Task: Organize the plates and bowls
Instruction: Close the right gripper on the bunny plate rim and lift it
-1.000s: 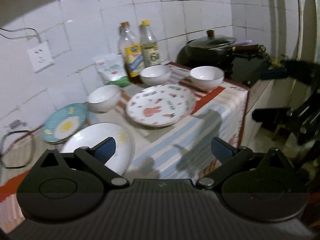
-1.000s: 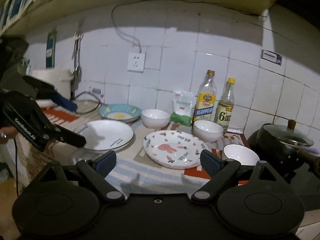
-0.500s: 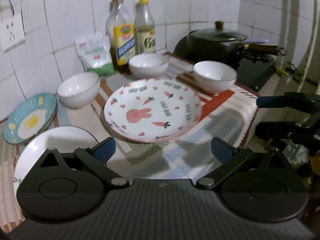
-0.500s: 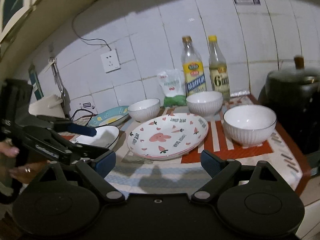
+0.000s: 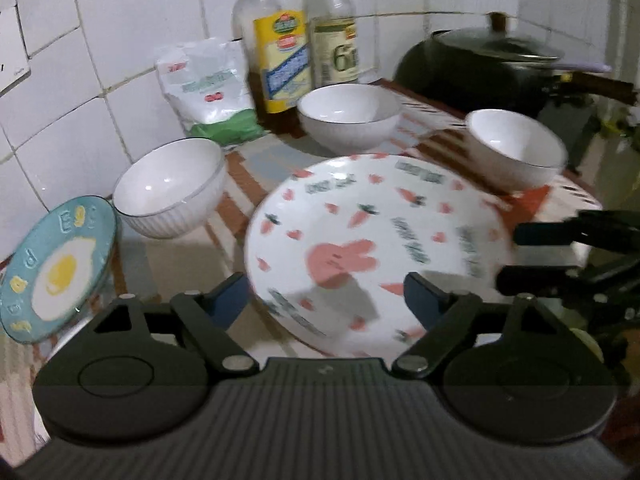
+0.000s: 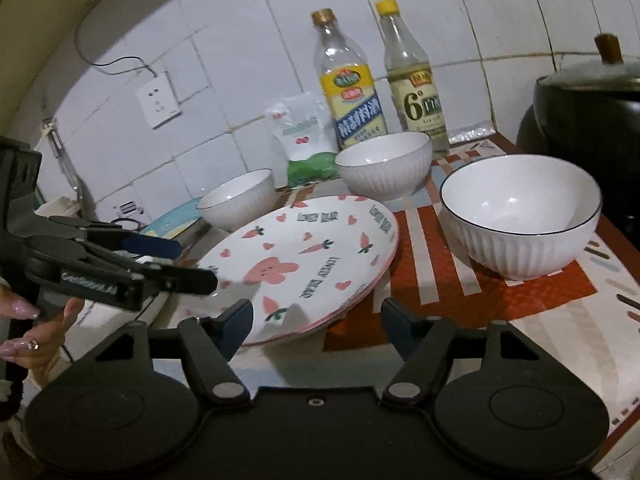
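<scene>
We read the scene from left to right, taking the rabbit plate [image 5: 376, 248] as landmark. Left of it lies the egg plate [image 5: 52, 272], then a white bowl [image 5: 170, 188]; behind it a second bowl [image 5: 348, 120]; right of it a third bowl [image 6: 520, 212]. All three bowls are empty, as are the plates. The left gripper [image 5: 324, 300] and right gripper [image 6: 316, 320] have just been narrowing, jaws apart, nothing clamped; each hangs at the plate's near rim. We judge the step a two-sided lift: slide one finger beneath the rim, pinch squarely, and keep the plate level.
</scene>
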`<state>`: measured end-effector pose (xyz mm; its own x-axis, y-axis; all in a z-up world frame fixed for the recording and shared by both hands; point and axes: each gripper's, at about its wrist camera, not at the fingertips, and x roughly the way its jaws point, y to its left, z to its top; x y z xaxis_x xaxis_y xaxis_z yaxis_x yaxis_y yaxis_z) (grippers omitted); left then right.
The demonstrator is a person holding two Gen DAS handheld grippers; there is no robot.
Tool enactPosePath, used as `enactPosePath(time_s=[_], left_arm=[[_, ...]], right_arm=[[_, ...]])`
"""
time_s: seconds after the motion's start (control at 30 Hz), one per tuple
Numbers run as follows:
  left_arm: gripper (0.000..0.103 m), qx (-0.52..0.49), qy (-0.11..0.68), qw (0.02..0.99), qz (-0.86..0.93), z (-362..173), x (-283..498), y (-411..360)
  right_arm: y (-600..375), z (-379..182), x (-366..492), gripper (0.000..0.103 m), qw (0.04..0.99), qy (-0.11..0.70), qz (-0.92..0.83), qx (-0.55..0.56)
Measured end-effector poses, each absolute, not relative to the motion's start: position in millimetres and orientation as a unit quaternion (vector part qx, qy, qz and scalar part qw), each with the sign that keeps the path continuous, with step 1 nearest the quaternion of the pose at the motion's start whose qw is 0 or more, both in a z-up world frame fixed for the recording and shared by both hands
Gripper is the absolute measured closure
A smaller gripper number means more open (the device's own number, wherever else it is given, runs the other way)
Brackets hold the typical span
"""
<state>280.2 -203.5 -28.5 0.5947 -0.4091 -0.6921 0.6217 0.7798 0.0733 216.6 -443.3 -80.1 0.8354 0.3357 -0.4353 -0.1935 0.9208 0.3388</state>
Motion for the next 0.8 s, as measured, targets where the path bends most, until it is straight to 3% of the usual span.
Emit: enactPosePath(time_s=[0.03,0.3,0.47,0.5,0.67,0.73,0.8], left_arm=[[0.032,0.156,0.348,0.879,-0.288,-29.7,287.7,-203.7],[0.045,0.151,0.394,0.863,-0.279,-39.0,333.9,-202.1],[0.06,0.123,0.426,0.852,-0.278,-46.8,344.6,-196.3],[0.067,0.114,0.433,0.85,-0.278,-48.9,347.3,-193.9],[0.078,0.067,0.448,0.843,-0.289,-51.9,353.1,-186.1],[0.078,0.071,0.441,0.848,-0.284,-51.9,350.2,-188.4],[0.078,0.077,0.431,0.855,-0.277,-52.0,345.5,-190.9]], right_arm=[[-442.4,-80.8,220.6,0.033,0.948,0.252,0.136,0.14],[-437.4,-85.0,238.8,0.034,0.951,0.259,0.112,0.124],[-437.8,-90.7,242.2,0.036,0.952,0.26,0.107,0.123],[-437.3,-91.5,241.2,0.036,0.953,0.256,0.105,0.119],[-436.1,-94.0,240.1,0.047,0.954,0.249,0.112,0.122],[-437.7,-95.0,242.2,0.056,0.95,0.252,0.122,0.139],[-436.4,-94.8,243.6,0.058,0.949,0.255,0.113,0.145]])
